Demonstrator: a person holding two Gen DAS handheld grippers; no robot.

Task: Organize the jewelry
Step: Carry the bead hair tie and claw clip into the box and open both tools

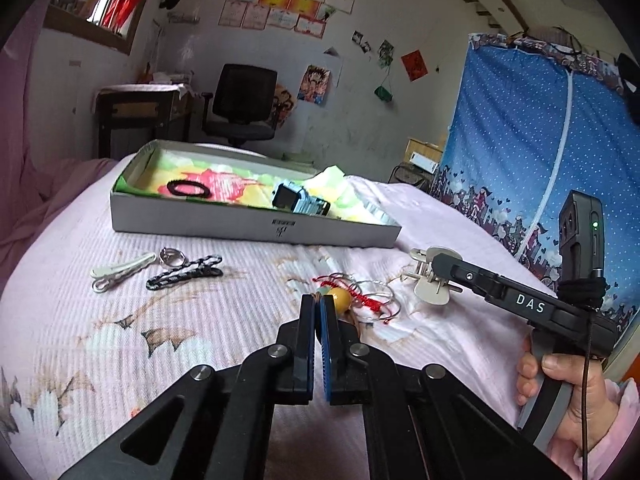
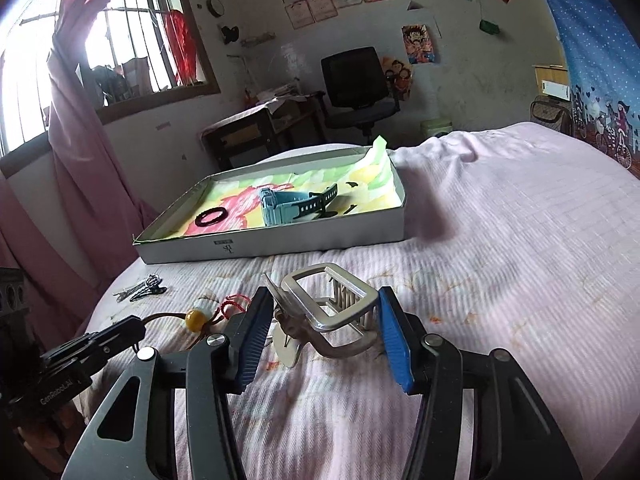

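Observation:
My left gripper (image 1: 318, 299) is shut on a brown cord that carries a yellow bead (image 1: 341, 298); the bead hangs just right of the fingertips. A red string bracelet (image 1: 362, 298) and thin silver bangles (image 1: 382, 300) lie on the pink bedspread right behind it. My right gripper (image 2: 325, 295) holds a beige claw hair clip (image 2: 340, 312) between its blue pads (image 2: 252, 340), one pad against each side. The left wrist view shows that clip (image 1: 428, 284) at the tip of the right gripper (image 1: 440, 261). The right wrist view shows the left gripper (image 2: 132, 328) and the bead (image 2: 195, 317) at lower left.
A shallow grey box (image 1: 256, 229) with a colourful liner sits further back on the bed, holding a black hair tie (image 1: 188, 189) and a blue watch (image 1: 300, 200). A white clip (image 1: 120, 270), a ring (image 1: 172, 257) and a black patterned clip (image 1: 184, 274) lie left of the gripper.

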